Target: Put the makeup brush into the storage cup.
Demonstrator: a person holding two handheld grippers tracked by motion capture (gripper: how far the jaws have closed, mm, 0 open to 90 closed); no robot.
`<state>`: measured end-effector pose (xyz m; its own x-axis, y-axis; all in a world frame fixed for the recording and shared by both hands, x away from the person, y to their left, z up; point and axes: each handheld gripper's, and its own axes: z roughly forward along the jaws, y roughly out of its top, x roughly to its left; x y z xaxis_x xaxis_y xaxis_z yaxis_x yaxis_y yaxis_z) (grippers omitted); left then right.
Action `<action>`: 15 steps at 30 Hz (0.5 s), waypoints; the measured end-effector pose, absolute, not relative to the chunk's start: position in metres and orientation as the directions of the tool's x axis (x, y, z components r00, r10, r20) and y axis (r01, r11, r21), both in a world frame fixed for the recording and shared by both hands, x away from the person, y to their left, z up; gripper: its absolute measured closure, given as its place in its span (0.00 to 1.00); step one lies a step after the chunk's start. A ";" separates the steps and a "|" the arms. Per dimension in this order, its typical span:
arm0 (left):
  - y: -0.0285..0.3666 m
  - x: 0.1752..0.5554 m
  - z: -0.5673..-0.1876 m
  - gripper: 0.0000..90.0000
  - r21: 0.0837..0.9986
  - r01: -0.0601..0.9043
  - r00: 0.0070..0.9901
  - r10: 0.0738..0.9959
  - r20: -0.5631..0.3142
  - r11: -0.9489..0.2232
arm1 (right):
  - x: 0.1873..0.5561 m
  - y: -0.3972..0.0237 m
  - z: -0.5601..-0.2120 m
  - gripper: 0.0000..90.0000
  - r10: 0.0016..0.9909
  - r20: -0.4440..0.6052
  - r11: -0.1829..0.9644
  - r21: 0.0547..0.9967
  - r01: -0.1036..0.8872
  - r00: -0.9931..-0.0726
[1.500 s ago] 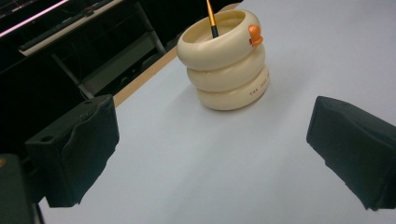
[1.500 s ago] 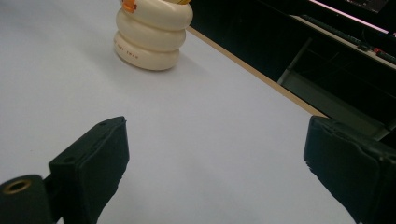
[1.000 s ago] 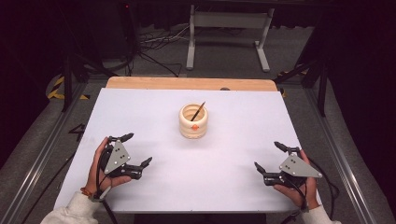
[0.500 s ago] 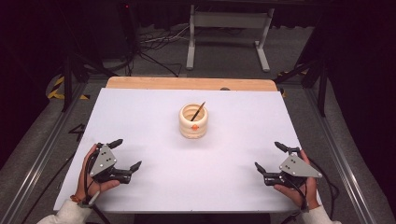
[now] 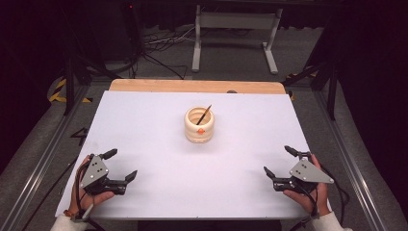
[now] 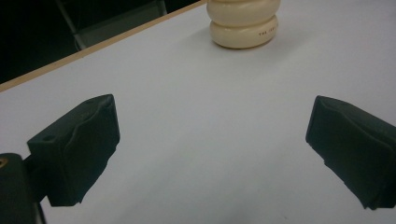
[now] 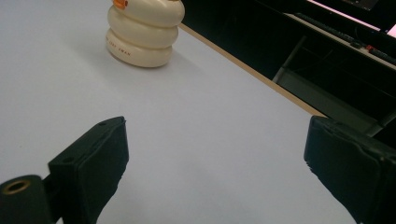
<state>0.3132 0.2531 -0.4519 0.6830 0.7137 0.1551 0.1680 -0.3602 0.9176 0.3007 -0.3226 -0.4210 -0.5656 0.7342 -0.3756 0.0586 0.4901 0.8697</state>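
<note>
Two empty grippers, by the look of it, and no grasp begun. Found the left gripper (image 5: pixel 121 163) low at about 7 o'clock from the pot (image 5: pixel 199 126), jaws spread wide with nothing but bare white table (image 5: pixel 144 125) between them. Found the right gripper (image 5: pixel 278 160) at about 5 o'clock, equally released and unloaded. Placed the pot, cream and ribbed, upright near the middle of the table and well apart from both hands. Noted a thin stick (image 5: pixel 204 114) standing in it, leaning toward 1 o'clock, with a small orange mark (image 5: pixel 200 130) on the near wall. Judged the step in hand to be the reach toward pot and stick. Would have done best to bring one gripper in level and steady the pot by its rounded wall, closing across a groove between two ribs rather than on a bulge, where the jaws might slide. Would then have sent the other down from above onto the free upper end of the stick, jaws turned square across its lean. Ought to have kept that approach slow, since a knock on the stick could tip the light pot. Saw the pot at 12 o'clock in the left gripper view (image 6: pixel 243 23) and near 11 o'clock in the right gripper view (image 7: pixel 142 32), so called for a slight turn of the right wrist before advancing.
</note>
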 end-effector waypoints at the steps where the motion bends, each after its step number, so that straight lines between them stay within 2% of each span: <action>1: 0.253 0.312 -0.452 0.04 0.920 0.168 0.681 0.716 0.150 -0.353 | 0.301 -0.323 -0.421 0.08 0.734 -0.374 0.489 0.870 0.059 -0.567; 15: 0.250 0.310 -0.452 0.04 0.923 0.144 0.696 0.699 0.161 -0.357 | 0.298 -0.318 -0.421 0.08 0.724 -0.384 0.504 0.862 0.060 -0.573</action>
